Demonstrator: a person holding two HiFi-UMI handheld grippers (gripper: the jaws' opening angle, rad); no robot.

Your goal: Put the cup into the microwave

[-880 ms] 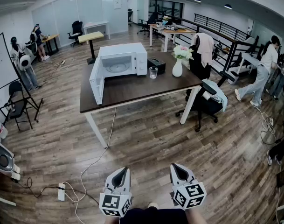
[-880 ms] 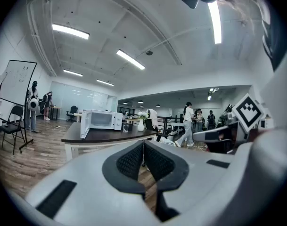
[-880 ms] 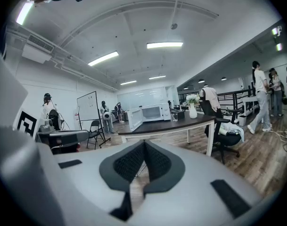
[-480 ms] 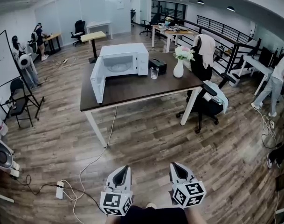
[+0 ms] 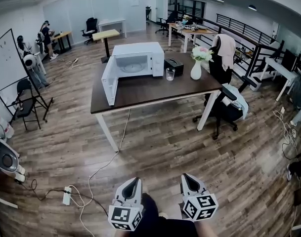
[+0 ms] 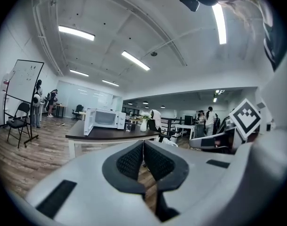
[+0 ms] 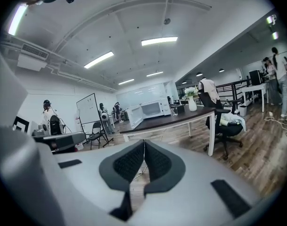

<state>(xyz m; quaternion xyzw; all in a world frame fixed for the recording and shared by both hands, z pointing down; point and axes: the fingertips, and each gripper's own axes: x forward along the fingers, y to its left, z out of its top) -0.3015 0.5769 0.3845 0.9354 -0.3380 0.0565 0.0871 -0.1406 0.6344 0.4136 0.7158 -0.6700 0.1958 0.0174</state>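
Cup (image 5: 170, 73) stands on the desk (image 5: 155, 90), upper centre, right of the open microwave (image 5: 135, 63). Left gripper (image 5: 133, 182) and right gripper (image 5: 188, 180) have fingers (image 6: 132, 161) together, empty; arriving like that could topple it, I judge

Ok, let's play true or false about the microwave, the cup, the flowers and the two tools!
1. The microwave has its door open. True.
2. The cup is inside the microwave. False: it stands on the table, just right of the microwave.
3. The left tool and the right tool are both shut and hold nothing. True.
4. The vase of flowers is on the floor. False: it stands on the table, right of the cup.
5. The tools are touching the table. False: they are far away from it.
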